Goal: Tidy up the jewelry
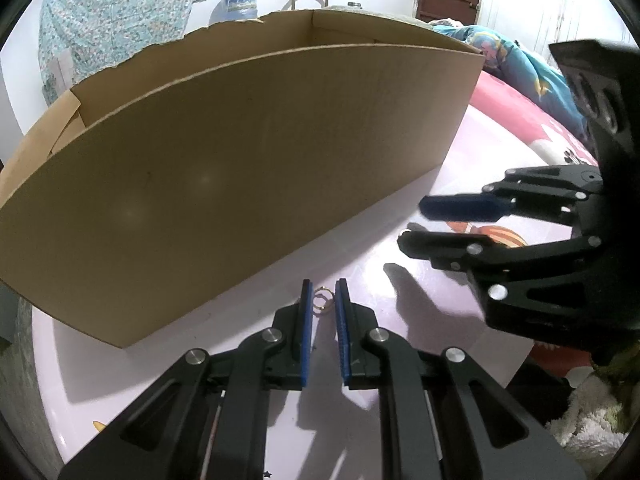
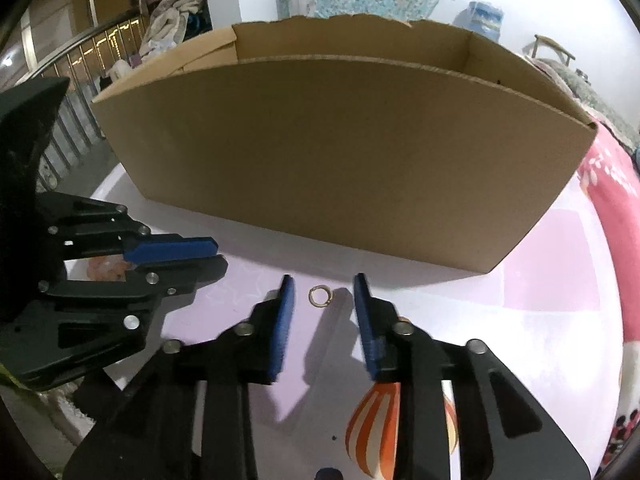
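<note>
A small gold ring [image 1: 321, 300] lies on the pale pink table just in front of a large open cardboard box [image 1: 240, 152]. My left gripper [image 1: 323, 290] is open, its blue pads on either side of the ring, not touching it. In the right wrist view the ring [image 2: 319, 295] lies between the open pads of my right gripper [image 2: 323, 283], apart from them. The right gripper [image 1: 414, 220] shows at the right of the left view, and the left gripper [image 2: 218, 254] at the left of the right view. The box [image 2: 340, 152] hides its own floor.
The round table [image 2: 540, 312] carries a pink cartoon print. A blue patterned blanket [image 1: 516, 64] and pink bedding lie at the right. A railing [image 2: 80, 80] and hanging clothes stand at the far left.
</note>
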`<state>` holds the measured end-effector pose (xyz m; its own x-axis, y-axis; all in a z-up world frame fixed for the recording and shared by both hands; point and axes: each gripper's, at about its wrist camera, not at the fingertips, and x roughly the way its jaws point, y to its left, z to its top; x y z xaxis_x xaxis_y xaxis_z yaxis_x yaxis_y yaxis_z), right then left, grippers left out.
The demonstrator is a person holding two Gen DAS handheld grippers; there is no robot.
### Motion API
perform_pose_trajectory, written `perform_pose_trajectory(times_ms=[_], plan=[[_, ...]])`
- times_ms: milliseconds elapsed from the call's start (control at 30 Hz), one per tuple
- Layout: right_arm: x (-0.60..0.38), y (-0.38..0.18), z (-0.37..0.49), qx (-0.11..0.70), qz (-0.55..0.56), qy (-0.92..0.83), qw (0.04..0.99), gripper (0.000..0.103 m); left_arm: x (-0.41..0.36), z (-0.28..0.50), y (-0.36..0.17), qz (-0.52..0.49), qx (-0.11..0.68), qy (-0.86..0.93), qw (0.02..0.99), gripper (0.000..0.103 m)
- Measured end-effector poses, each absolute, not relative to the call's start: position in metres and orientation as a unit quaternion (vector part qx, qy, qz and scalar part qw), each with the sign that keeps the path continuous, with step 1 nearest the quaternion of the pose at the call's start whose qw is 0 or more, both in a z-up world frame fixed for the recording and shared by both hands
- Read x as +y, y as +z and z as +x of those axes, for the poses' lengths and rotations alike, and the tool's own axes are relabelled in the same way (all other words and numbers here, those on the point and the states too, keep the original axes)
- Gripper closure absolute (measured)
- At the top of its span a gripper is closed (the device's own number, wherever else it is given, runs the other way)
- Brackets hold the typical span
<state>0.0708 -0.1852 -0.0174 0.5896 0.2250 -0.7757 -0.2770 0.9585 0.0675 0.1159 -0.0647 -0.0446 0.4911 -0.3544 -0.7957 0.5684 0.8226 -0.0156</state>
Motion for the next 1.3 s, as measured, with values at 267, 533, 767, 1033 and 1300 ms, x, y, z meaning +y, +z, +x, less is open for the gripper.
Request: perform_pose_trajectory(times_ms=[267,533,767,1033,1300], plan=[[-0.183,-0.020,0.072,0.433,-0.032,0.131,0.891,0.095,-0.065,0.116,-0.045,0.127,0.426,-0.272,0.854,0.092],[-0.196,-0.018,0.065,0.431,-0.021,0.130,0.893,0.103,-0.064,0.114,-0.043,0.127,0.424,-0.271,0.855,0.092],[-0.197,-0.014,0.065,0.433,-0.005,0.139,0.891,0.091,-0.063,0.112,-0.041,0.128,0.420,-0.269,0.857,0.092],[-0.188,-0.021,0.067,0.433,-0.031,0.138,0.890,0.079,-0.064,0.110,-0.040,0.130,0.420,-0.271,0.857,0.092],[-0.186,-0.020,0.066,0.428,-0.044,0.147,0.891,0.093,-0.063,0.111,-0.041,0.129,0.420,-0.269,0.857,0.093]])
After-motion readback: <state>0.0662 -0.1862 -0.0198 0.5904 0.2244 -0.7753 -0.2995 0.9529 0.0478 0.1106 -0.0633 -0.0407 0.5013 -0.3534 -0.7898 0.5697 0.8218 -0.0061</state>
